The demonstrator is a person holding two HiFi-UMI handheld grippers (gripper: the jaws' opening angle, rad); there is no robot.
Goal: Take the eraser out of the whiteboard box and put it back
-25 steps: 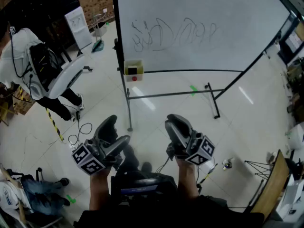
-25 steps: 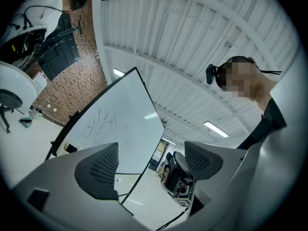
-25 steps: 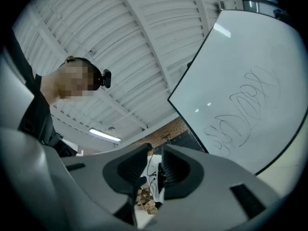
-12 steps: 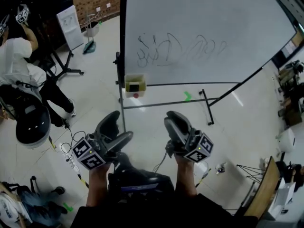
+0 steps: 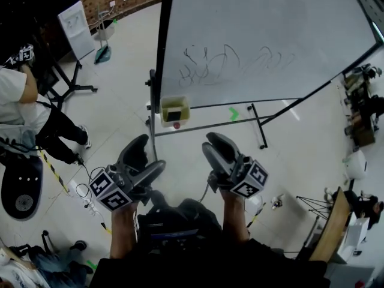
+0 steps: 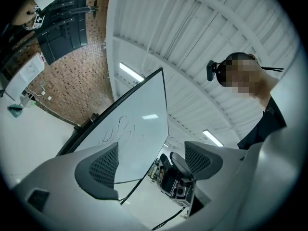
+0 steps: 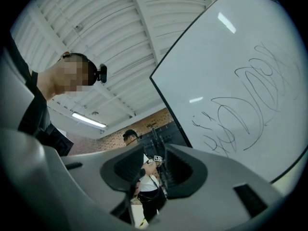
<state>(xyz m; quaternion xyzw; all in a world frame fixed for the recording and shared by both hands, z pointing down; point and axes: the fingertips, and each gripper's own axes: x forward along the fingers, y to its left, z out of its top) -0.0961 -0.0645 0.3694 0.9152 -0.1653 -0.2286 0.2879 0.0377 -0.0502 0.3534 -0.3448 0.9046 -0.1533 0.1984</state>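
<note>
Head view — we are pointing both empty tools at the whiteboard box (image 5: 165, 117) at 12 o'clock for the eraser (image 5: 174, 108): left gripper (image 5: 150, 153) gaping, right gripper (image 5: 207, 144) just parting its jaws

Wears a dark top (image 5: 198, 267) and black head camera (image 6: 212, 70); carries grey left gripper (image 5: 152, 151) and right gripper (image 5: 207, 141), its empty jaws just opening, both with black-and-white marker cubes (image 5: 110, 191).

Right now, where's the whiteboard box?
Head view, centre-left: the yellow box hangs at the whiteboard's lower left corner, beside its dark left post.
</note>
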